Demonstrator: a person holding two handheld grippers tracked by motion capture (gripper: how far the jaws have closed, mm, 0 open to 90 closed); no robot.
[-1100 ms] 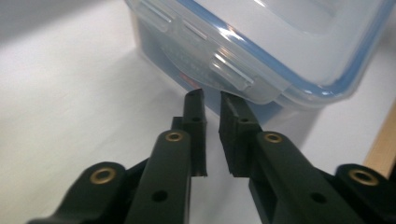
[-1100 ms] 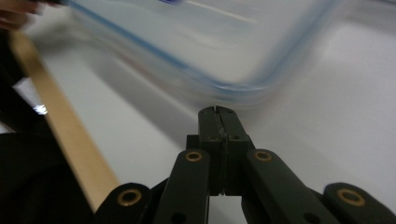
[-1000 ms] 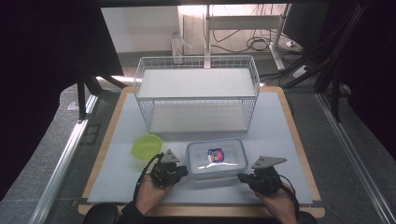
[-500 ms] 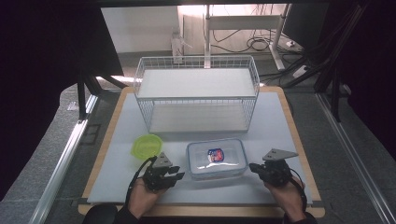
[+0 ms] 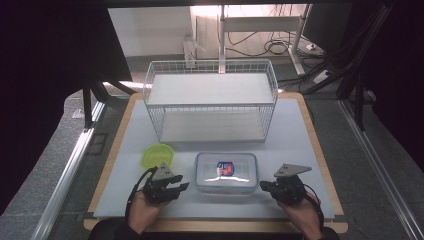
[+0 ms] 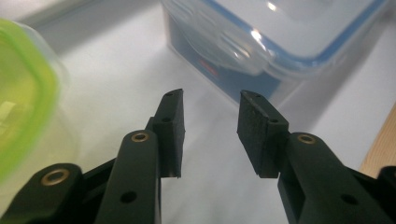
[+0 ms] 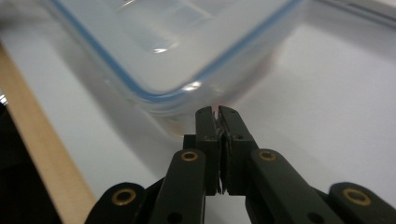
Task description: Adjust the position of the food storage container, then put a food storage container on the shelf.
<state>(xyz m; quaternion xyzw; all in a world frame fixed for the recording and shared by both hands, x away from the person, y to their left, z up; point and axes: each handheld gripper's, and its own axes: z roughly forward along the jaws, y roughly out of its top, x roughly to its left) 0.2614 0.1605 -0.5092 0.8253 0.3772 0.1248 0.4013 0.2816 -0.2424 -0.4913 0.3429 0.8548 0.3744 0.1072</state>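
1. Centrally on the white-topped, wood-edged bench (image 5: 300,130) sits a clear rectangular plastic food container with a blue-rimmed snap lid (image 5: 226,172), a red-and-blue label showing through the lid.
2. At its left end, the left gripper (image 5: 182,188) points toward the container from just beside it; its fingers (image 6: 171,126) have just been opening and stand apart with nothing between them, the bare bench surface showing in the gap.
3. In the left gripper view, the container's side latch (image 6: 233,44) lies ahead of the fingers, clear of them.
4. At the container's right end, the right gripper (image 5: 264,185) has its fingers (image 7: 208,135) pressed together, empty, their tips close to the container's corner; whether they touch it cannot be told.
5. A lime-green round plastic bowl (image 5: 158,155) rests left of the container, just behind the left gripper.
6. A white wire two-tier basket rack (image 5: 210,75) stands behind the container, toward the bench's far edge.
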